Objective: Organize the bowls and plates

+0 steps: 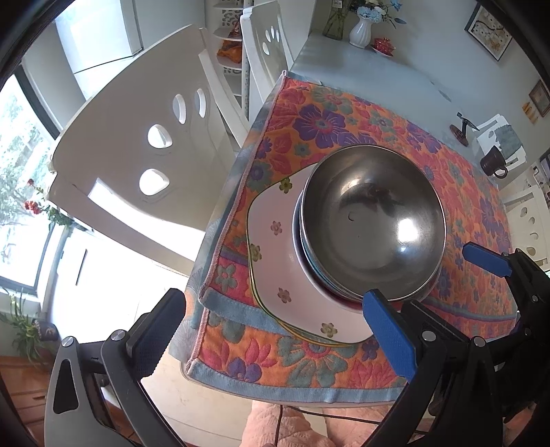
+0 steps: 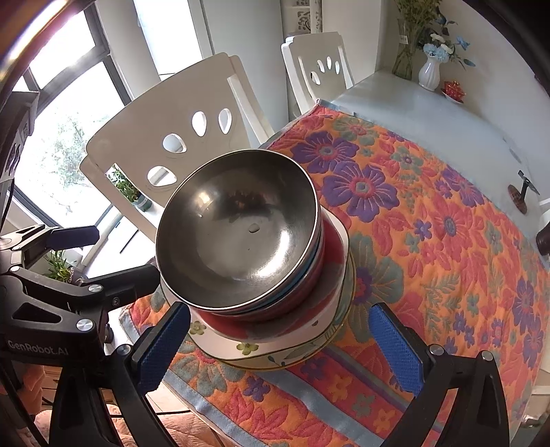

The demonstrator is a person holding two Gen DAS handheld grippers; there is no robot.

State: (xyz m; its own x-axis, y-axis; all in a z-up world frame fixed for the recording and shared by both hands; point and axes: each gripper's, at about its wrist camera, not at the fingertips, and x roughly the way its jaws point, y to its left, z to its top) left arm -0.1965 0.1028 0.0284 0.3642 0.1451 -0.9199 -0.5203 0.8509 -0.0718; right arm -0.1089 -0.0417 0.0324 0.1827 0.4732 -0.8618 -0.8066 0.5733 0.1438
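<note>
A steel bowl [image 1: 371,220] [image 2: 240,223] tops a nest of blue and red bowls. The nest stands on white floral square plates [image 1: 275,261] [image 2: 223,340], which lie over a round plate near the table's corner. My left gripper [image 1: 271,335] hovers open above the plates' near corner, and nothing is pressed between its pads. My right gripper [image 2: 278,347] is open too, with the near edge of the stack showing between its fingers. In the right wrist view one of the left gripper's fingers [image 2: 137,280] ends close beside the steel bowl's rim. In the left wrist view one of the right gripper's fingers [image 1: 484,259] shows to the right of the stack.
A floral cloth [image 1: 309,113] [image 2: 429,223] covers the table, and the stack sits near its left edge. White chairs [image 1: 137,154] [image 2: 172,113] stand close by that edge. Farther back are a white vase [image 1: 361,31] [image 2: 429,74], a red dish [image 1: 383,44] and a dark mug [image 1: 493,161].
</note>
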